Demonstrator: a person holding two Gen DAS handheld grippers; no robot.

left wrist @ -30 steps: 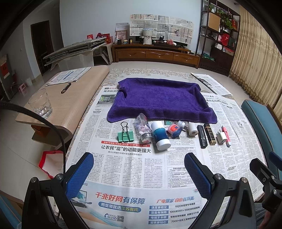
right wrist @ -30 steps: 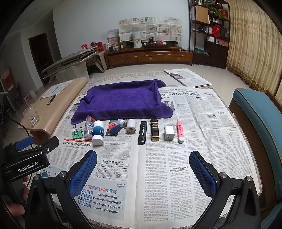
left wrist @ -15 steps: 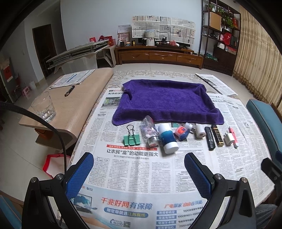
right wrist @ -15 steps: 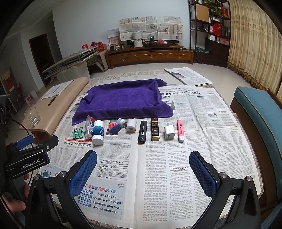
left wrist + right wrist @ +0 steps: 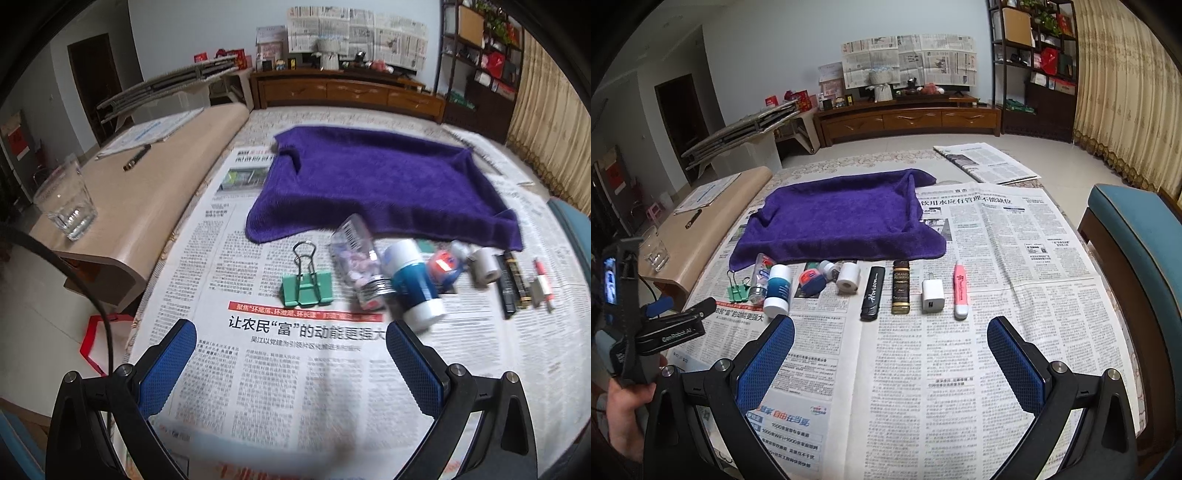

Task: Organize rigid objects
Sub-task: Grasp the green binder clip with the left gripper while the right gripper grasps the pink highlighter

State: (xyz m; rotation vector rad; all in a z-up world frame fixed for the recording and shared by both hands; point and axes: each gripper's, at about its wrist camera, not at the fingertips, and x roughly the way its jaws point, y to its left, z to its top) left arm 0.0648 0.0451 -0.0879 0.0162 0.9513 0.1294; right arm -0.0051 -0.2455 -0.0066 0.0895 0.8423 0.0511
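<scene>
A row of small objects lies on newspaper in front of a purple towel (image 5: pixel 376 184) (image 5: pixel 842 218): a green binder clip (image 5: pixel 306 288) (image 5: pixel 738 291), a clear bottle (image 5: pixel 360 269), a blue-and-white bottle (image 5: pixel 415 284) (image 5: pixel 778 290), a white roll (image 5: pixel 847 282), a black lighter (image 5: pixel 873 293), a dark box (image 5: pixel 901 291), a white charger (image 5: pixel 932 301) and a pink highlighter (image 5: pixel 960 291). My left gripper (image 5: pixel 290 360) is open and empty, just short of the binder clip. My right gripper (image 5: pixel 890 354) is open and empty, short of the lighter and charger.
A low wooden table (image 5: pixel 147 192) stands at the left with a glass (image 5: pixel 68 206) and a pen (image 5: pixel 137 158) on it. A blue cushioned chair (image 5: pixel 1137 236) stands at the right. A wooden cabinet (image 5: pixel 908 120) lines the far wall.
My left gripper has moved forward and left toward the binder clip, so the objects look larger. My right gripper has hardly moved.
</scene>
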